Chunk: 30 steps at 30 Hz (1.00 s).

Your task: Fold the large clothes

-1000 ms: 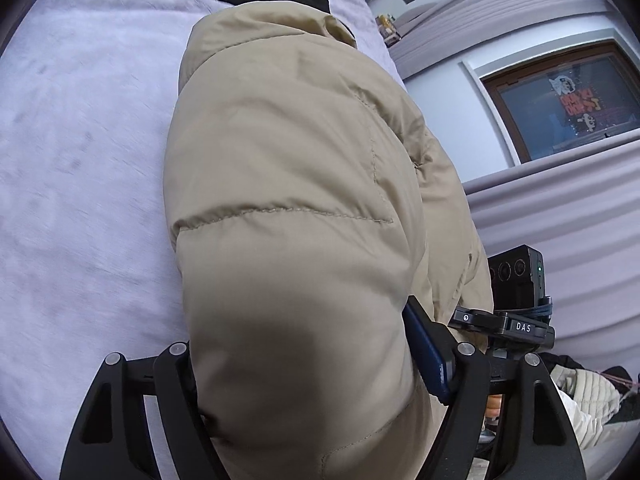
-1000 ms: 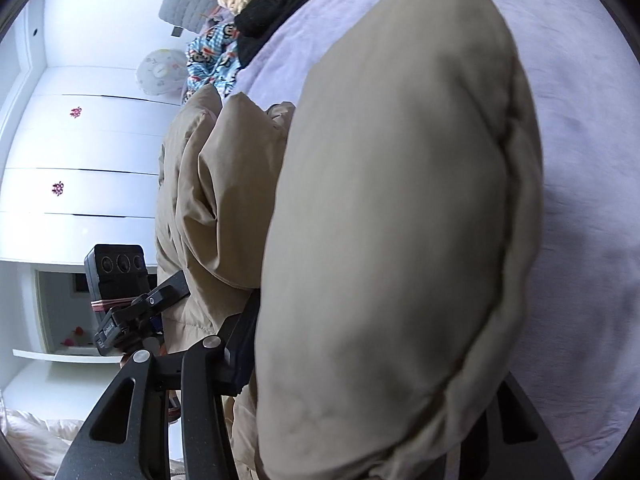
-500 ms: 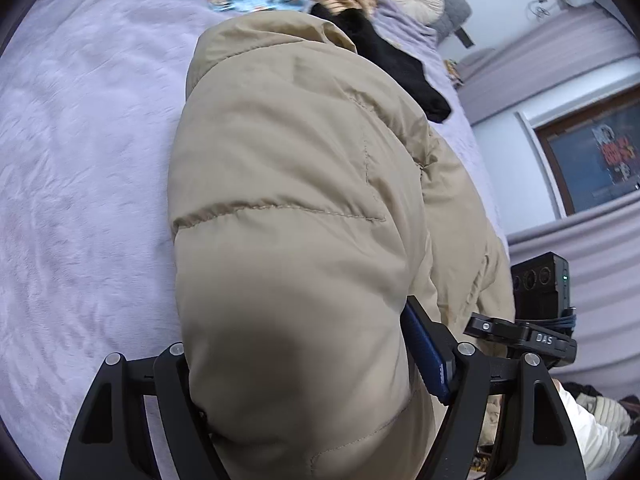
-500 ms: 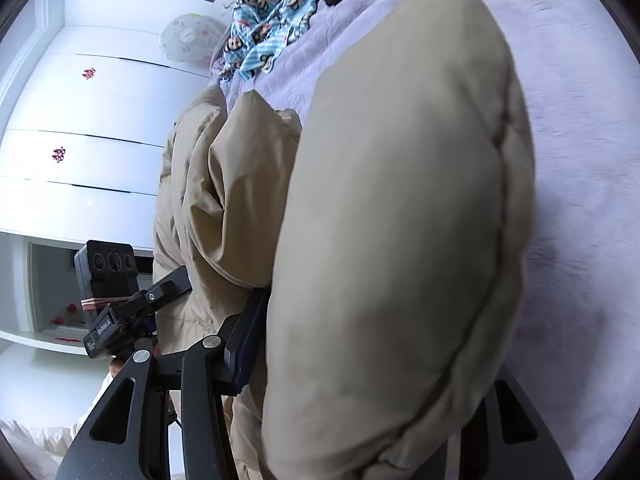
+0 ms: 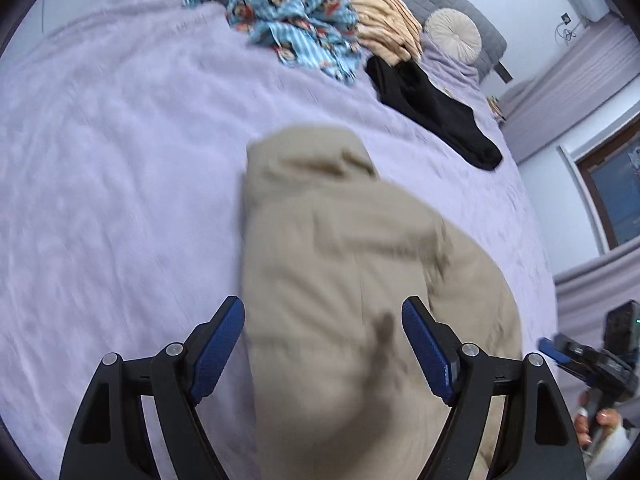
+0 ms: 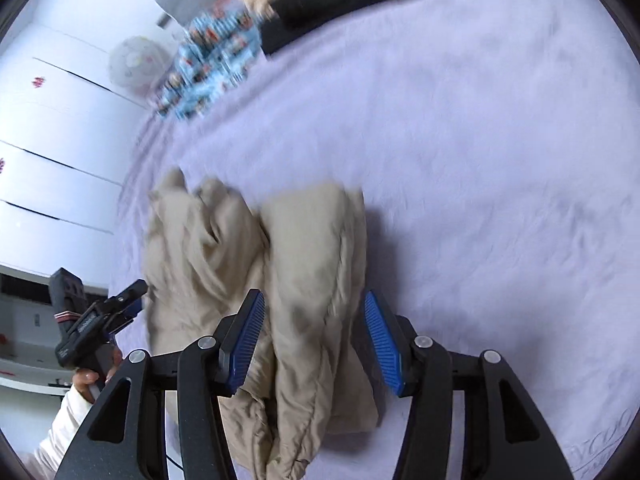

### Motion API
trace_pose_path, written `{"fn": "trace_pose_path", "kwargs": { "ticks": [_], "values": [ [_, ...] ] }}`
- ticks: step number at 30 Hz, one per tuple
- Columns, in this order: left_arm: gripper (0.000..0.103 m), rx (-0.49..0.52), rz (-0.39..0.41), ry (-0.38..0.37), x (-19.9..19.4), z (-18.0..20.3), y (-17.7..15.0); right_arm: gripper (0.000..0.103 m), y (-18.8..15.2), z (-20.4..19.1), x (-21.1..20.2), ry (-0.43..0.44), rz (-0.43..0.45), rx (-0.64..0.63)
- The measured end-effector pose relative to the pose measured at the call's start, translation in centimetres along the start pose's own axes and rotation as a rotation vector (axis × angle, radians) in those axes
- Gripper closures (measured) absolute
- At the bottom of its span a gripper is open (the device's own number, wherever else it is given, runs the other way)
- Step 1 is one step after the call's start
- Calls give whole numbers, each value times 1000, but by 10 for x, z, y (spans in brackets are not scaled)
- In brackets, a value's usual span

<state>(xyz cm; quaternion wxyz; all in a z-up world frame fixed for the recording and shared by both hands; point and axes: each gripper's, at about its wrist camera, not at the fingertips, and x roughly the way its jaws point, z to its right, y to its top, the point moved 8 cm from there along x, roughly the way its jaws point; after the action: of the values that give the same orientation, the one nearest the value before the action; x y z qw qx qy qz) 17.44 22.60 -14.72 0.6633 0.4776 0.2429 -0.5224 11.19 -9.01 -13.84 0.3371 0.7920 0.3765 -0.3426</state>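
Note:
A beige puffer jacket (image 5: 344,280) lies bunched on the lilac bed cover (image 5: 120,200). It also shows in the right wrist view (image 6: 256,272). My left gripper (image 5: 322,316) is open, its blue pads either side of the jacket's near end and above it. My right gripper (image 6: 312,312) is open too, its jaws spread over the jacket's near right part. Neither holds any cloth. The left gripper also shows in the right wrist view (image 6: 136,292), and the right gripper at the edge of the left wrist view (image 5: 548,346).
At the far end of the bed lie a blue patterned garment (image 5: 296,24), a peach fleece (image 5: 388,36), a black garment (image 5: 436,108) and a round cushion (image 5: 454,32). White wardrobe doors (image 6: 52,152) stand left; a window (image 5: 612,192) and curtains right.
Both grippers were shut on the jacket and held it up. Now both are open, the jacket has dropped onto the bed, and the grippers have drawn back from it.

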Motion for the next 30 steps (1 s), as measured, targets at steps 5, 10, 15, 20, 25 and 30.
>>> {"fn": "trace_pose_path", "kwargs": {
  "ticks": [5,10,15,20,25,30],
  "values": [
    [21,30,-10,83,40,-8,35,46,20,-34,32,91,-43,-64],
    [21,81,-25,94,72,37,27,85,5,-23,67,14,-98,11],
    [21,256,-26,183,90,84,4,92,-15,26,60,-155,-108,33],
    [18,321,-28,240,101,93,-6,96,-35,69,60,-192,-145,79],
    [18,311,-31,222,99,86,-6,95,-34,59,42,-171,-122,81],
    [18,308,-28,221,98,86,-6,91,-55,24,-16,-125,-48,-22]
  ]
}}
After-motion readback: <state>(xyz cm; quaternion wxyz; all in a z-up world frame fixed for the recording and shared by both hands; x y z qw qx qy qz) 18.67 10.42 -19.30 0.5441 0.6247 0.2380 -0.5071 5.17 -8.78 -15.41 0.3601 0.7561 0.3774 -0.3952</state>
